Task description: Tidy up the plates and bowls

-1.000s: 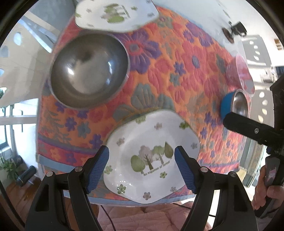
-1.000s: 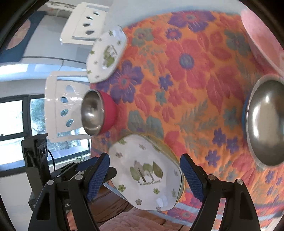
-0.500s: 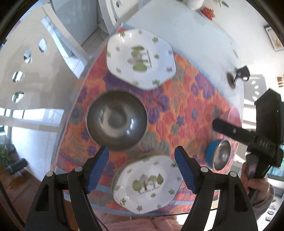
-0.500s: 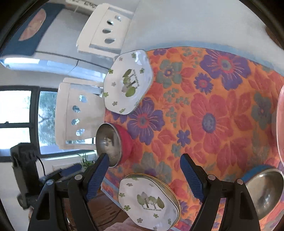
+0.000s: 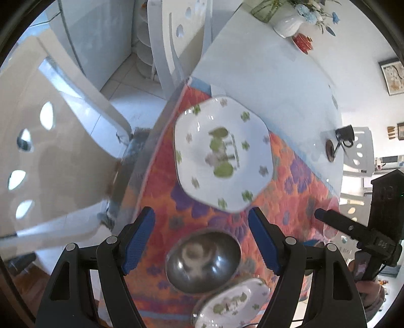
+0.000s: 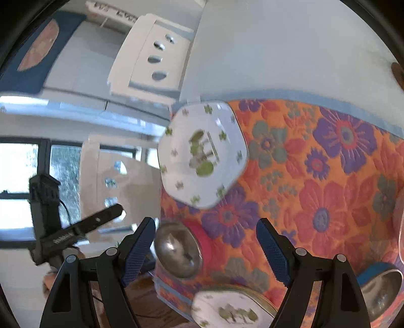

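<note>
A white tree-print plate (image 5: 222, 154) lies at the far end of the floral mat (image 5: 298, 186); it also shows in the right wrist view (image 6: 202, 154). A steel bowl with a red outside (image 5: 203, 262) sits nearer, also in the right wrist view (image 6: 178, 251). A second tree-print plate (image 5: 232, 302) lies at the mat's near edge, also in the right wrist view (image 6: 232, 311). A blue-sided steel bowl (image 6: 381, 287) sits at lower right. My left gripper (image 5: 200, 242) is open and empty, high above the red bowl. My right gripper (image 6: 205, 248) is open and empty, high above the mat.
White chairs (image 5: 63, 156) stand along the table's left side. The bare white tabletop (image 5: 265, 65) beyond the mat holds a vase (image 5: 290, 22), a red object (image 5: 303, 43) and a dark cup (image 5: 344, 133). A pink dish edge (image 6: 400, 227) shows at far right.
Both grippers have risen and moved away from the near plate toward the far end of the mat. The far plate is now nearer the middle of both views. Nothing was grasped.
</note>
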A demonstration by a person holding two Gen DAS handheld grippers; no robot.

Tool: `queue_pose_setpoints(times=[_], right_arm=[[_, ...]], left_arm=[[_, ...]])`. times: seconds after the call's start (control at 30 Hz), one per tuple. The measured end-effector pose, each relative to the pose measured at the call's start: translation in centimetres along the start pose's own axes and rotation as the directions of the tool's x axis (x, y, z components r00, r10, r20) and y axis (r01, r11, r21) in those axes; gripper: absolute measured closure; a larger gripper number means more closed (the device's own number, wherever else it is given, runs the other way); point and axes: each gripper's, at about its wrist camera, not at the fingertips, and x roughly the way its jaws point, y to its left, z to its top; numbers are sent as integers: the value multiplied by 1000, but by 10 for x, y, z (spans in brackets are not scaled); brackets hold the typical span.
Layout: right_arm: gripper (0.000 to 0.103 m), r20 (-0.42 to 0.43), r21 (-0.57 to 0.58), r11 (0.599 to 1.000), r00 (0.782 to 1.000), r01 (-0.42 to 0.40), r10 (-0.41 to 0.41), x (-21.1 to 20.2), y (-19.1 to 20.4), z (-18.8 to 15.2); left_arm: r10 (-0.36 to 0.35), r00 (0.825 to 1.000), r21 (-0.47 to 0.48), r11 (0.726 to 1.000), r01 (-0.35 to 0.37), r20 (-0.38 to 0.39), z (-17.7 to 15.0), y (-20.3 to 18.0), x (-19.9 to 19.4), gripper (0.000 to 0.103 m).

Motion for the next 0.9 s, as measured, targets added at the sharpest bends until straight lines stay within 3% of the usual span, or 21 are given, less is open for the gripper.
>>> queue_pose_setpoints(times=[0.17, 0.6, 0.7, 0.77, 0.9], right_arm=[[22, 55, 37, 999, 998, -4, 2, 13, 3, 32], [26, 42, 143, 988, 997, 58, -65, 77, -27, 71], [32, 34, 137, 990, 998, 42, -47, 90, -32, 77], [39, 26, 120, 992, 999, 34, -37, 98, -33, 81], [43, 25, 101, 995, 999, 26, -28, 113, -34, 86]], left_arm=[[-28, 1000, -16, 999, 28, -7, 26, 10, 21, 28], [-8, 998, 11, 1000, 8, -59, 51, 10, 88, 31], [-1, 999, 42, 999, 3, -52, 54, 4, 95, 35], [10, 999, 64, 998, -7, -44, 57, 0, 97, 45], [44, 998, 96, 995, -40, -37, 59, -5, 105, 48]])
